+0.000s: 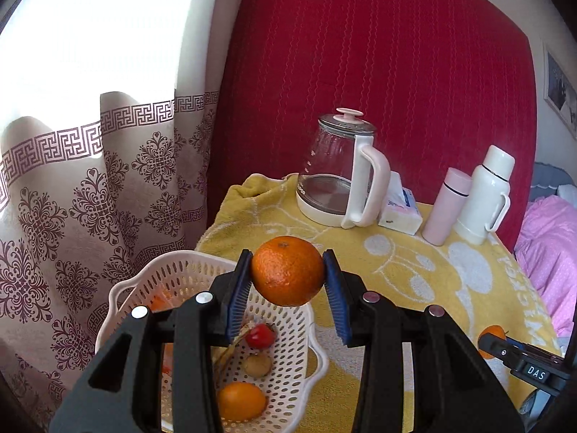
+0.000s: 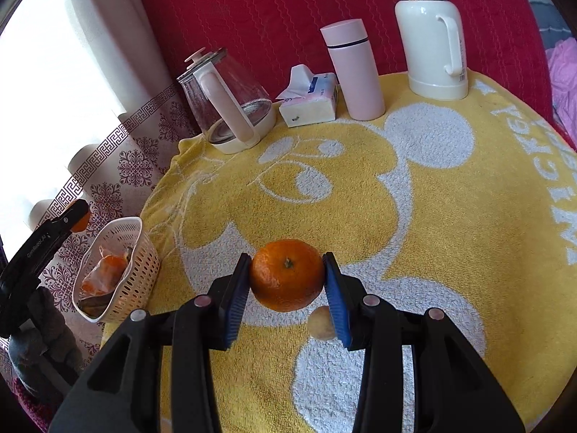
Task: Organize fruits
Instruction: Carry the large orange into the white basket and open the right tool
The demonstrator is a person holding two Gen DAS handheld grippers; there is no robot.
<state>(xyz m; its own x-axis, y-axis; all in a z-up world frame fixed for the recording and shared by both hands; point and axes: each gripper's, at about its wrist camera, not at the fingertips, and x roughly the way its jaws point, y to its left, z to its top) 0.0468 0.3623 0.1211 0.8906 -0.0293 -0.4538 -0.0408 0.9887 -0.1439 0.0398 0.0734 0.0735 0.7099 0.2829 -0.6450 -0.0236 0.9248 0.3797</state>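
Red cushion and patterned curtain fill the background behind a surface draped in a yellow towel (image 2: pixel 414 216). At lower left of the left view sits the white basket (image 1: pixel 310 324), already holding fruit. Left gripper (image 1: pixel 287 274) pinches an orange (image 1: pixel 287 270) above the basket rim; released early, it could roll off. Right gripper (image 2: pixel 287 276) pinches a second orange (image 2: pixel 287 274), frame centre; its smooth peel might slip.
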